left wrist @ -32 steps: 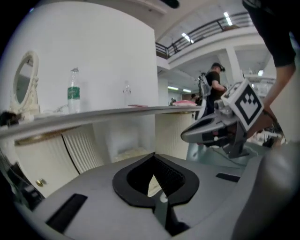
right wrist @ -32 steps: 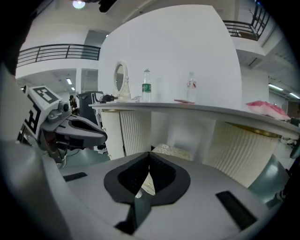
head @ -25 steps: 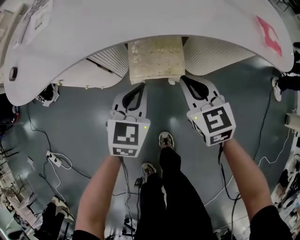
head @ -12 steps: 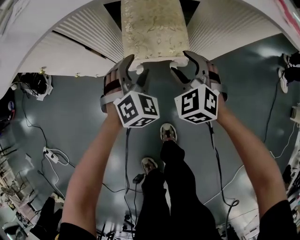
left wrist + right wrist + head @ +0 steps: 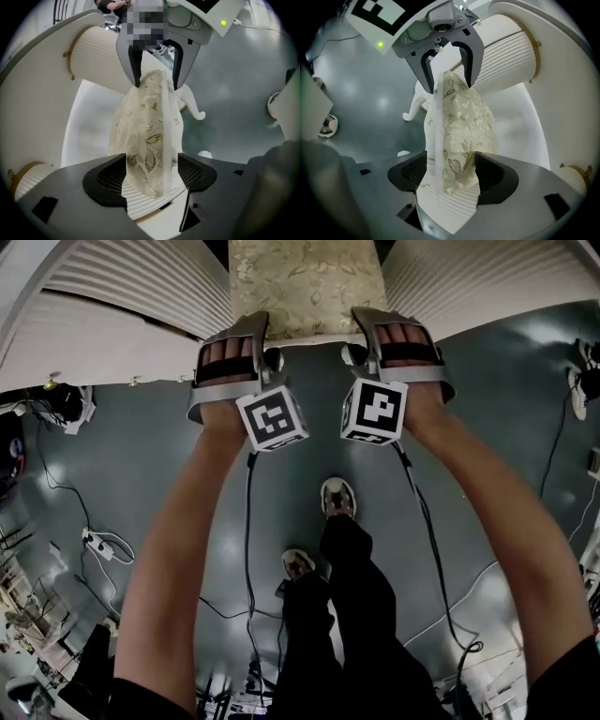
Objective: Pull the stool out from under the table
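The stool (image 5: 307, 282) has a cream floral cushion on a white frame and stands between the table's two ribbed white pedestals (image 5: 131, 315). My left gripper (image 5: 255, 332) is at its near left corner and my right gripper (image 5: 364, 326) at its near right corner. In the left gripper view the seat's edge (image 5: 150, 136) lies between my left gripper's (image 5: 151, 177) jaws, which have just been opening. In the right gripper view the seat (image 5: 459, 126) likewise sits between my right gripper's (image 5: 452, 177) jaws, also just opened. Neither pair of pads presses on it.
Grey floor lies under the stool, whose curved white leg (image 5: 194, 105) shows beside the seat. The person's shoes (image 5: 335, 498) stand just behind the grippers. Cables and a power strip (image 5: 103, 545) lie at the left. Another shoe (image 5: 581, 381) is at the right edge.
Both grippers have moved forward to the stool, rolled over and gone from shut to open. They now straddle the seat's near corners. The stool has not shifted from between the pedestals.
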A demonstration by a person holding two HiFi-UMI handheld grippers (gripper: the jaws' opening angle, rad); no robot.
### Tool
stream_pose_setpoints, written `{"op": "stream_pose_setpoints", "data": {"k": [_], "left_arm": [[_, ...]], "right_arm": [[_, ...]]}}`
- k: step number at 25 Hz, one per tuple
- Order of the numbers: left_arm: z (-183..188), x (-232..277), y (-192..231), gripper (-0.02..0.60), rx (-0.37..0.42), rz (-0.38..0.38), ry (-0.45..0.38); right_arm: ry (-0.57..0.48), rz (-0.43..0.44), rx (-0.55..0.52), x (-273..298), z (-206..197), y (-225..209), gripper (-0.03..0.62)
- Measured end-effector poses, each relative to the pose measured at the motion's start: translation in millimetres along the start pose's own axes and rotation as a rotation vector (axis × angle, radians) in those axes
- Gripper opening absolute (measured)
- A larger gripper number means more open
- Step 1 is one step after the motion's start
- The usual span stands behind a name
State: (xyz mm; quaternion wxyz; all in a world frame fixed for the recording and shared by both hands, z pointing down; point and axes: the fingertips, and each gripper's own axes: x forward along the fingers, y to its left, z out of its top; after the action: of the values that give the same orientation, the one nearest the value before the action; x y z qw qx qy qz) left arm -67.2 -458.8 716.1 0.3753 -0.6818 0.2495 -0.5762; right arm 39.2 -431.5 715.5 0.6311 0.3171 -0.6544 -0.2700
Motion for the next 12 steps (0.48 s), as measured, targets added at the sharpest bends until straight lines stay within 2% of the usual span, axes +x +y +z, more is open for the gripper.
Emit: {"op": "stream_pose_setpoints", "data": {"k": [2,5,12], "left_arm": [[-1,7,-2,0.350,0.033,-0.012,0.006],[-1,9,1,0.350,0.029,-0.005,0.009],[0,2,4,0.285,-0.017,0.001,0.016]], "right_arm": [[0.012,-0.040,0.012,6,2,-3,0.273],[0.006,-0.110,0.046,8,2,-13,0.272],[0.017,-0.086,0.038,6,1,-10,0.256]]}}
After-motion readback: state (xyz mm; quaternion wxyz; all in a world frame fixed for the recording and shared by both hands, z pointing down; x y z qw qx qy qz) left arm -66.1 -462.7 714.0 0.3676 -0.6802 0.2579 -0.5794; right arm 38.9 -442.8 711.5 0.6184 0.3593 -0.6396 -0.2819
